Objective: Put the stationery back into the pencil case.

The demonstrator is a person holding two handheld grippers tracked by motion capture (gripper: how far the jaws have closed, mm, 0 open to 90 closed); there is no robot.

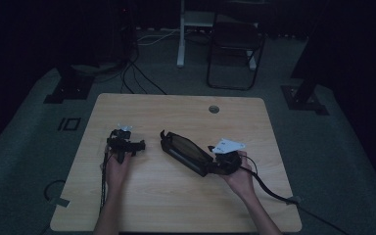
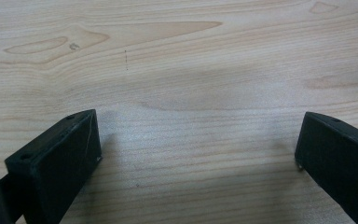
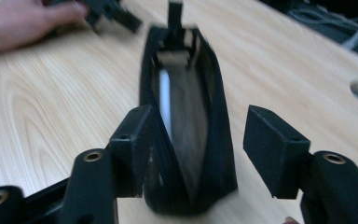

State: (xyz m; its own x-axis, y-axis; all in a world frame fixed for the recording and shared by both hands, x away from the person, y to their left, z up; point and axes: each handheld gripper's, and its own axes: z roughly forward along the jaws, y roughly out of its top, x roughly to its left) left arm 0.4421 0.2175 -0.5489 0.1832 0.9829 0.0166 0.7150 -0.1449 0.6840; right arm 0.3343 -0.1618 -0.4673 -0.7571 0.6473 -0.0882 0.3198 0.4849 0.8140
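Hands of a person are holding a gripper each over a light wooden table [image 1: 176, 205]. Near the table's middle a black zip pouch [image 1: 185, 152] is lying with its top gaping, one end pointing toward the right gripper [image 1: 223, 160]. In the right gripper view, that gripper [image 3: 195, 140] is sitting with its jaws spread around the pouch's [image 3: 186, 121] near end; the left jaw is touching the pouch's side while the right jaw is standing apart from it. Well to the left, the left gripper [image 1: 125, 143] is resting away from the pouch. In its own view the left gripper [image 2: 198, 140] is showing its jaws wide apart over bare wood [image 2: 191, 70], holding nothing.
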